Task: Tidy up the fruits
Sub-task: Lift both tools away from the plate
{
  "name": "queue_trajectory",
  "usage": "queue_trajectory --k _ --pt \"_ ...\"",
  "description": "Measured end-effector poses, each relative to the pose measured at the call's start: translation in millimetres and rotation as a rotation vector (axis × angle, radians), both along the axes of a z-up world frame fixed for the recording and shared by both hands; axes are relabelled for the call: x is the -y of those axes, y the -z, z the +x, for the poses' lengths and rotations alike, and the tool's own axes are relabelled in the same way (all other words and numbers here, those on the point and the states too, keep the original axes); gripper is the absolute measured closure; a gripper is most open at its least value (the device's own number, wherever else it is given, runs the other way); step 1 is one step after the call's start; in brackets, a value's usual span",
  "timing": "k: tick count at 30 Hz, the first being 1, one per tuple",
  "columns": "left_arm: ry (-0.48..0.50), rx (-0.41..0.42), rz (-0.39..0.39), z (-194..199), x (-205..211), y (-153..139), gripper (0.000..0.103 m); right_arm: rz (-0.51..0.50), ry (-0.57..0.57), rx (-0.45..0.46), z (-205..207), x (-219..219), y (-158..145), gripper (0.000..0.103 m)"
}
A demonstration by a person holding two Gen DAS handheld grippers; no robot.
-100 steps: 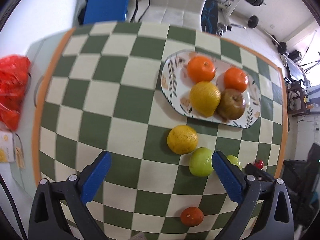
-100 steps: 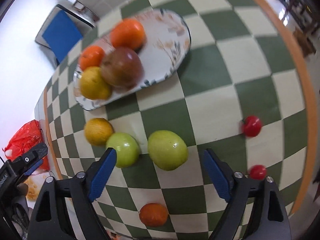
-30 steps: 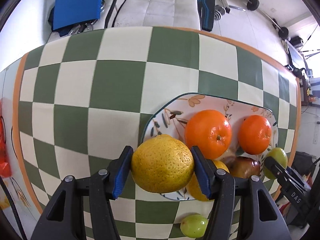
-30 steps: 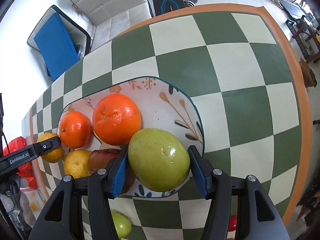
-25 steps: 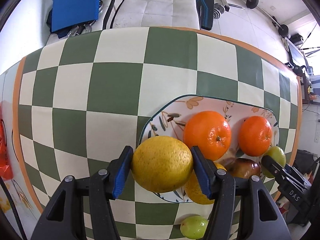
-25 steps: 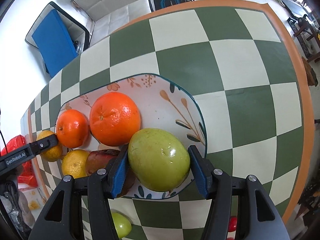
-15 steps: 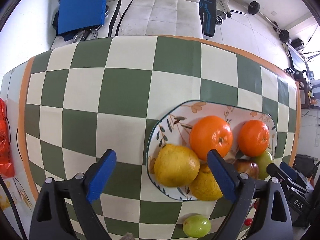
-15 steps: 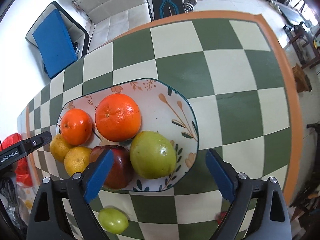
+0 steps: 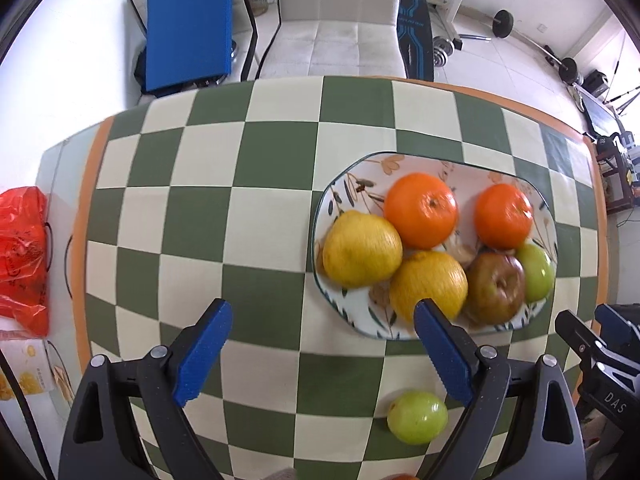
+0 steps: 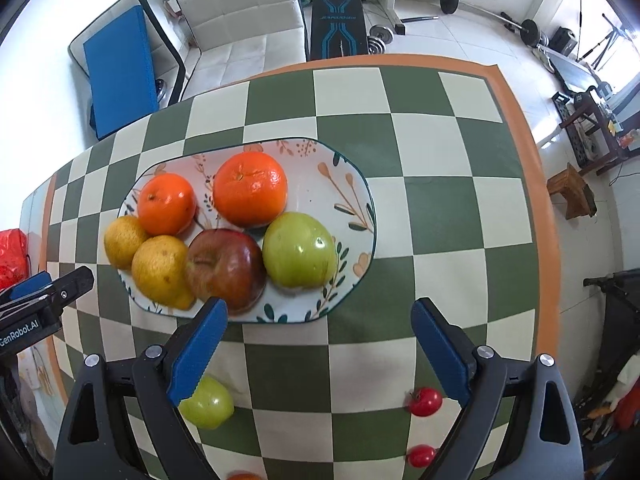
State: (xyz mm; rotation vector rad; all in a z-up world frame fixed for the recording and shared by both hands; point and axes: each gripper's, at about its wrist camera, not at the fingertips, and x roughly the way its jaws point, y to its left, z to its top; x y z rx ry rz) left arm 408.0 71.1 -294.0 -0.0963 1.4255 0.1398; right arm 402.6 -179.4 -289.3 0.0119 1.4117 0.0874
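Observation:
A floral oval plate [image 9: 348, 178] [image 10: 352, 184] on the checked table holds two oranges [image 9: 421, 210] [image 10: 250, 189], two yellow citrus fruits [image 9: 362, 249] [image 10: 162, 270], a red-brown apple [image 9: 495, 286] [image 10: 226, 270] and a big green fruit [image 10: 299, 255] [image 9: 536, 272]. My left gripper [image 9: 322, 354] hangs open above the table, left of the plate's near edge. My right gripper [image 10: 318, 354] hangs open just in front of the plate. A small green fruit [image 9: 417, 417] [image 10: 206, 404] lies on the table near both grippers.
Two small red tomatoes [image 10: 425, 401] [image 10: 421, 455] lie at the table's near right. A red plastic bag [image 9: 22, 256] sits off the table's left end. Beyond the far edge stand a white sofa [image 9: 332, 36], a blue panel [image 9: 188, 26] and gym gear.
Both grippers opened and let go: the yellow citrus and the big green fruit now rest on the plate. Both grippers have since pulled back and up from the plate.

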Motion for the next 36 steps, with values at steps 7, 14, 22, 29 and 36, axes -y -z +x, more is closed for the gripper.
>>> queue_trajectory --k 7,14,22,29,36 --pt "0.016 0.094 0.015 -34 13 -37 0.01 -0.003 -0.019 0.061 -35 0 -31 0.008" --pt "0.042 0.185 0.014 -69 26 -77 0.01 0.007 -0.035 0.14 -68 4 -72 0.008" --pt "0.048 0.264 0.005 -111 38 -115 0.01 0.019 -0.049 0.222 -109 7 -121 0.008" --pt "0.043 0.322 -0.001 -135 43 -140 0.01 0.039 -0.042 0.285 -136 12 -155 0.008" --pt "0.022 0.33 -0.009 -145 44 -142 0.01 0.075 -0.029 0.278 -150 12 -160 0.008"
